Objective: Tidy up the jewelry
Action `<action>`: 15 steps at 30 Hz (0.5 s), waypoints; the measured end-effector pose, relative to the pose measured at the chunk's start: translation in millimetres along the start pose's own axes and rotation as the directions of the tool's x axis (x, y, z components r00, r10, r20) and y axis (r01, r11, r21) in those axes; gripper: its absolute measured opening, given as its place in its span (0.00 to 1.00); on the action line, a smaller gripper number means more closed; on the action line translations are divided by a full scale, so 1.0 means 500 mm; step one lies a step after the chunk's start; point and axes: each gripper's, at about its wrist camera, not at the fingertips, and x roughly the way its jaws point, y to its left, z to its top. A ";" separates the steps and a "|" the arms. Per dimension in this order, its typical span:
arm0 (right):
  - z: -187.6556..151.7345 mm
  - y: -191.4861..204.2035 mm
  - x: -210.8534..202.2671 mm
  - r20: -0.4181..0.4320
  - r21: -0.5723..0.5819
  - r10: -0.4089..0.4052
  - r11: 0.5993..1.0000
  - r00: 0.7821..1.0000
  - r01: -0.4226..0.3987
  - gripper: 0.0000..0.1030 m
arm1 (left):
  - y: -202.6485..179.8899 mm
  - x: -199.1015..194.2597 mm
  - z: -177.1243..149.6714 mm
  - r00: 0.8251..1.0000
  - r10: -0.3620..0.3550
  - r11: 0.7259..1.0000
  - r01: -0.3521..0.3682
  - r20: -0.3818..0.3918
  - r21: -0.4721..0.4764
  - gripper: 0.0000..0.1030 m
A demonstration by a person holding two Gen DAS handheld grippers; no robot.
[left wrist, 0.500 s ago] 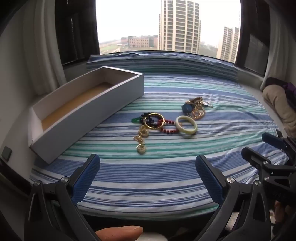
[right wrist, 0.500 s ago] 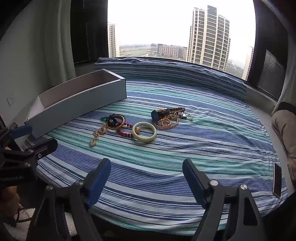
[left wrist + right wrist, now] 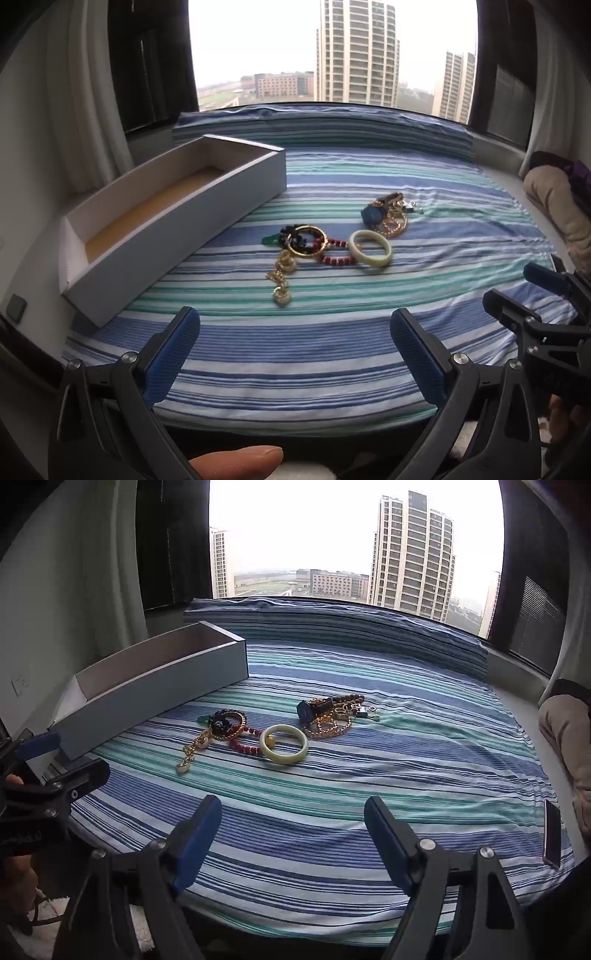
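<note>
Left gripper (image 3: 295, 343): we hold it low over the near edge of the bed, its blue-padded jaws spread wide with nothing between them
Right gripper (image 3: 293, 825): we hold it beside the left one, jaws likewise spread wide and holding nothing
Jewelry: it lies in two loose clusters on the striped sheet (image 3: 332, 350), well ahead of both grippers
Near cluster: a pale bangle (image 3: 370, 248) touches a red bead bracelet (image 3: 334, 256); a gold ring-shaped bangle (image 3: 306, 242) rests over dark beads, and a gold chain (image 3: 280, 277) trails toward us
Far cluster: a dark-faced watch (image 3: 314, 708) sits tangled with gold chains (image 3: 328, 727)
Box (image 3: 177, 221): long, white, open-topped, with a tan floor; it lies on the sheet to the left of the jewelry
Phone (image 3: 552, 834): at the right edge of the bed
</note>
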 end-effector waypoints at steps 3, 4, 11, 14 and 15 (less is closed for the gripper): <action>-0.002 0.001 -0.003 0.000 0.002 -0.001 1.000 1.000 0.001 0.79 | -0.002 -0.001 -0.001 1.000 -0.002 1.000 0.002 -0.002 0.003 1.00; -0.003 0.000 -0.002 0.002 0.003 -0.002 1.000 1.000 0.002 0.79 | -0.004 0.000 -0.002 1.000 -0.002 1.000 0.002 -0.002 0.005 1.00; -0.006 -0.008 0.002 -0.007 0.017 0.003 1.000 1.000 -0.003 0.79 | -0.007 -0.002 -0.004 1.000 0.002 1.000 -0.002 -0.007 0.013 1.00; -0.004 -0.005 0.000 -0.002 0.016 -0.001 1.000 1.000 0.001 0.79 | -0.007 -0.001 -0.004 1.000 0.003 1.000 -0.002 -0.009 0.016 0.99; -0.004 -0.006 -0.001 -0.001 0.017 -0.001 1.000 1.000 0.001 0.79 | -0.007 -0.001 -0.005 1.000 0.002 1.000 -0.002 -0.010 0.017 1.00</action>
